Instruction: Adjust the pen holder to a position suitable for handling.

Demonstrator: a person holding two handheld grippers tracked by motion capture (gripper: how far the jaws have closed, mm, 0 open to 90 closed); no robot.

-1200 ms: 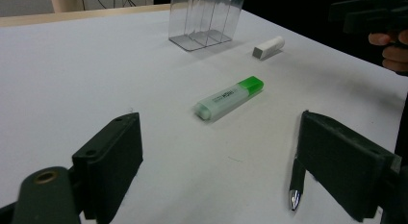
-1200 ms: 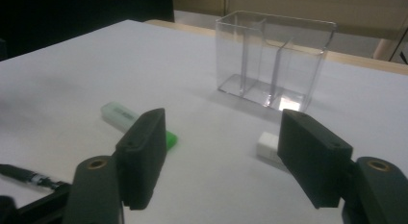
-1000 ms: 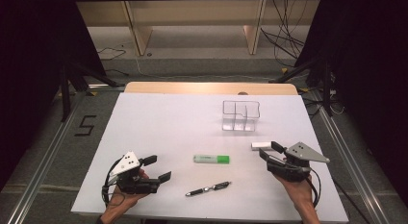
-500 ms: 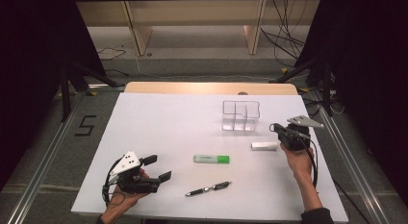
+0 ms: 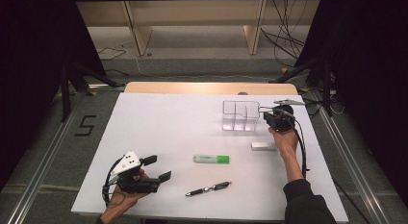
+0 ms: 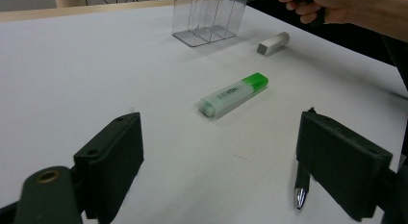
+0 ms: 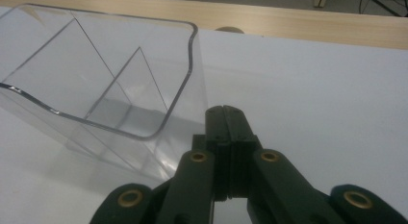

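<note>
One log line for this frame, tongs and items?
right tongs: shut, empty, beside clear organizer | left tongs: open, empty | highlighter, pen, eraser: on table

The right tool (image 5: 267,116) is hovering just beside the clear organizer (image 5: 239,116), jaws closed; the white eraser (image 5: 263,146) is lying near it.

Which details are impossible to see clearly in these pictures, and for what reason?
- Print on the green highlighter: too small and blurred in the left gripper view.
- Black pen: most of it is hidden behind a jaw of the left gripper.
- White eraser-like block: too small in the high view to identify surely.
- Clear plastic organizer: its left part is cut off by the edge of the right gripper view.
- Whether the shut right gripper touches the organizer: unclear.
</note>
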